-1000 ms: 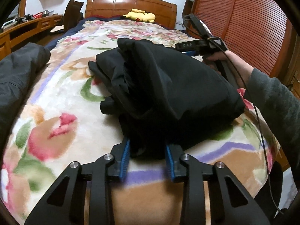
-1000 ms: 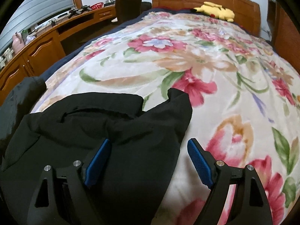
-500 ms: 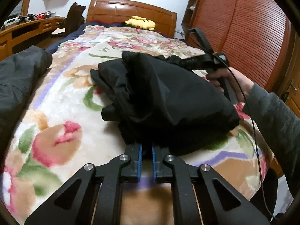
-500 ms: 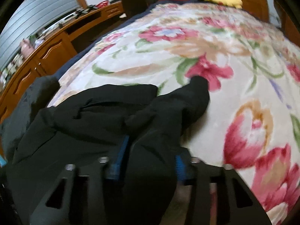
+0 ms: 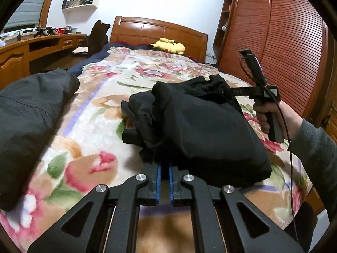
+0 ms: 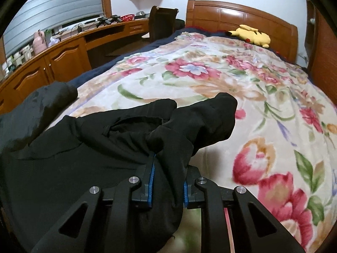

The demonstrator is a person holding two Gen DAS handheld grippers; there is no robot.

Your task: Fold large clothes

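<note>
A crumpled black garment (image 5: 206, 130) lies in a heap on the floral bed cover (image 5: 94, 126). My left gripper (image 5: 164, 168) is shut, pinching the heap's near edge between its blue pads. In the right wrist view the same black garment (image 6: 84, 158) bulges over my right gripper (image 6: 168, 175). Its jaws are closing, and a thick fold of cloth is squeezed between the pads. The left wrist view also shows the right gripper (image 5: 231, 90) held by a person's hand (image 5: 265, 116) at the garment's far right side, its fingertips buried in cloth.
A second dark grey garment (image 5: 27, 113) lies along the bed's left edge. A yellow plush toy (image 5: 168, 45) sits by the wooden headboard (image 5: 158, 31). A wooden desk (image 5: 21, 52) and chair (image 5: 96, 35) stand left of the bed, a slatted wardrobe (image 5: 284, 42) right.
Both grippers have gone from open to closed on the black garment. The cloth's right side has bunched up and risen a little with the right gripper.
</note>
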